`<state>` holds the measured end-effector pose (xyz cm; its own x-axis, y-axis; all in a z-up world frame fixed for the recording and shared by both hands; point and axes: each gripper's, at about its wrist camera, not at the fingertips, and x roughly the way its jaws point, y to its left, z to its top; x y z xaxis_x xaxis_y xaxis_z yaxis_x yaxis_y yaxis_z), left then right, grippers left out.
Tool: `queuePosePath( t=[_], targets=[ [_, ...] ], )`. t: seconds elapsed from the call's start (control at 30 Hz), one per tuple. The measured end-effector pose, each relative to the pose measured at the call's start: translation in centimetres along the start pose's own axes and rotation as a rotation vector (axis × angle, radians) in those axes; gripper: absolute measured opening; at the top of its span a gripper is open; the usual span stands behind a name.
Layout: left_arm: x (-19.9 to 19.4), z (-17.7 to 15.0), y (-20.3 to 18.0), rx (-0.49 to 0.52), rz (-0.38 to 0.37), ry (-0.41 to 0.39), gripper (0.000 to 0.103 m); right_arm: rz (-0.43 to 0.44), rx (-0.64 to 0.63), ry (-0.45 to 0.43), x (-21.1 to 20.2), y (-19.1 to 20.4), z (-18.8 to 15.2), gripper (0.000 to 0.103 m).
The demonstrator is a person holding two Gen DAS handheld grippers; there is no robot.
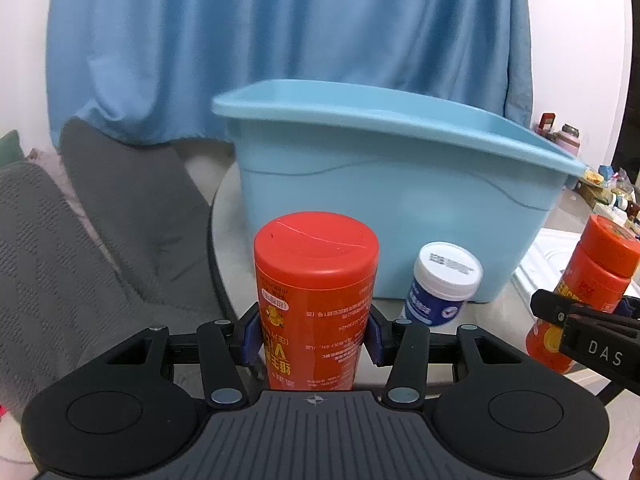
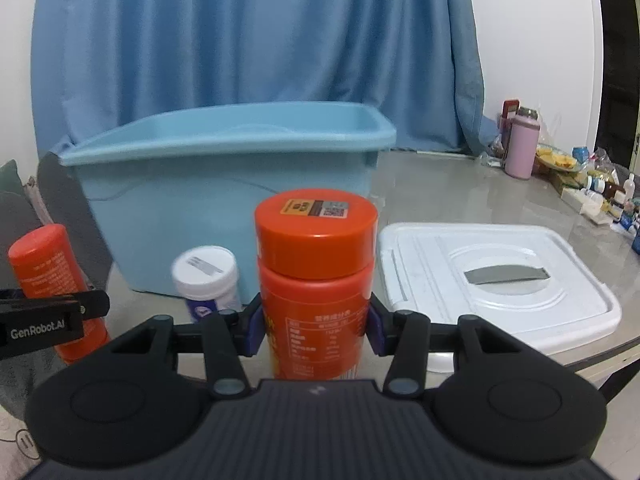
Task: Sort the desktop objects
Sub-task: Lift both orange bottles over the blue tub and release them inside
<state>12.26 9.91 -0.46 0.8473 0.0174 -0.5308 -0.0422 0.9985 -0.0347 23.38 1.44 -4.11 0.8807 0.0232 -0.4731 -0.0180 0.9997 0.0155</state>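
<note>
My left gripper [image 1: 314,336] is shut on a tall orange tube [image 1: 316,280] with a flat orange top; the same tube [image 2: 48,276] shows at the left of the right wrist view. My right gripper [image 2: 316,330] is shut on an orange bottle [image 2: 316,264] with a wide orange cap; that bottle [image 1: 588,280] appears at the right edge of the left wrist view. A small blue jar with a white lid [image 1: 440,284] [image 2: 208,280] stands on the table between them. Behind stands a light blue bin [image 1: 392,184] [image 2: 224,184], open at the top.
A white bin lid [image 2: 496,280] lies flat on the grey table [image 2: 460,196] to the right of the bin. A pink flask [image 2: 520,144] and small clutter sit at the far right. A grey sofa [image 1: 80,240] is left of the table edge. Blue curtain behind.
</note>
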Motion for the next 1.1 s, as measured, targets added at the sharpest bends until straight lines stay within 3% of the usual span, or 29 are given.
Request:
queuePosePath(
  t=[0.27, 0.57, 0.8, 1.1],
  targets=[
    [-5.6, 2.3, -0.2, 0.003, -0.006, -0.035, 0.05, 0.007, -0.013, -0.037, -3.6, 0.2, 2.5, 0.049],
    [-9.0, 8.5, -0.6, 0.012, -0.034, -0.085, 0.05, 0.023, -0.002, -0.081, -6.0, 0.6, 7.7, 0.049],
    [-7.8, 13.3, -1.2, 0.017, -0.039, -0.124, 0.05, 0.011, -0.014, -0.146, -4.5, 1.2, 11.7, 0.049],
    [-1.5, 17.0, -1.9, 0.038, -0.045, -0.106, 0.05, -0.002, -0.013, -0.119, 1.4, 1.3, 13.8, 0.049]
  ],
)
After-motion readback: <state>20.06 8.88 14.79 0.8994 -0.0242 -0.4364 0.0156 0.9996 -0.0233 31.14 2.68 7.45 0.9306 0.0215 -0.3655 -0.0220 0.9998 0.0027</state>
